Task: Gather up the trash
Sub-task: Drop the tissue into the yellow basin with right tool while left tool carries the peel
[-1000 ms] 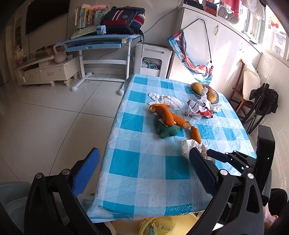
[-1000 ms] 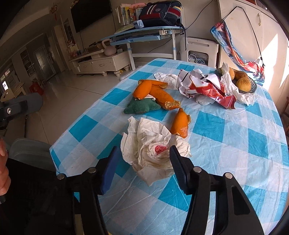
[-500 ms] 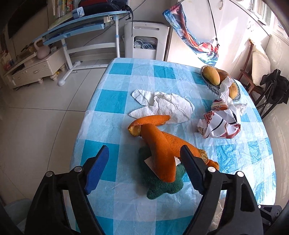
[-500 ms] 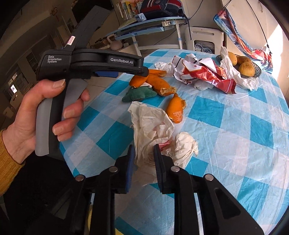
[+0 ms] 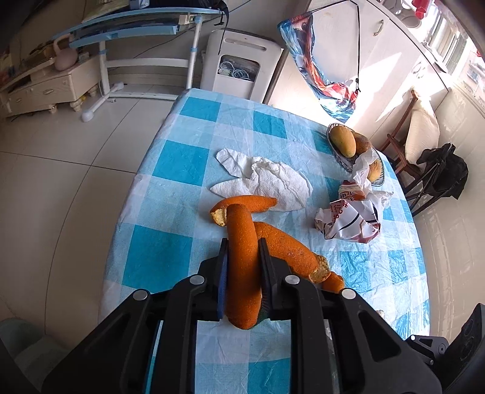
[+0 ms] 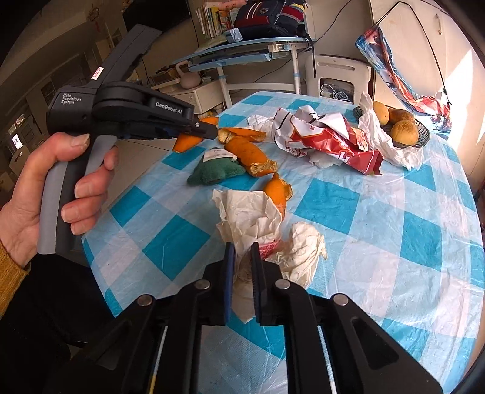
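A long curved orange peel (image 5: 239, 230) sits between the fingers of my left gripper (image 5: 242, 245), whose jaws are closing with the pads pressed on it. The right wrist view shows that left gripper (image 6: 200, 127) in a person's hand (image 6: 60, 169), holding the peel (image 6: 188, 141) above the table's left side. My right gripper (image 6: 242, 248) is shut on a crumpled white paper wad (image 6: 251, 215) near the table's front edge. More trash lies on the blue-checked tablecloth (image 5: 169, 242): a second peel (image 5: 288, 245), a small peel (image 6: 277, 194), a flat white tissue (image 5: 266, 181) and a red-and-white wrapper (image 6: 333, 142).
A green stuffed toy (image 6: 215, 171) lies beside the peels. A wire basket of fruit (image 6: 400, 130) with a white bag stands at the table's far right. Beyond the table are a white appliance (image 5: 242, 60), a blue desk (image 5: 136, 27) and a wooden chair (image 5: 403, 136).
My left gripper moved forward over the table to the long orange peel and closed on it. The right gripper's jaws closed on the paper wad.
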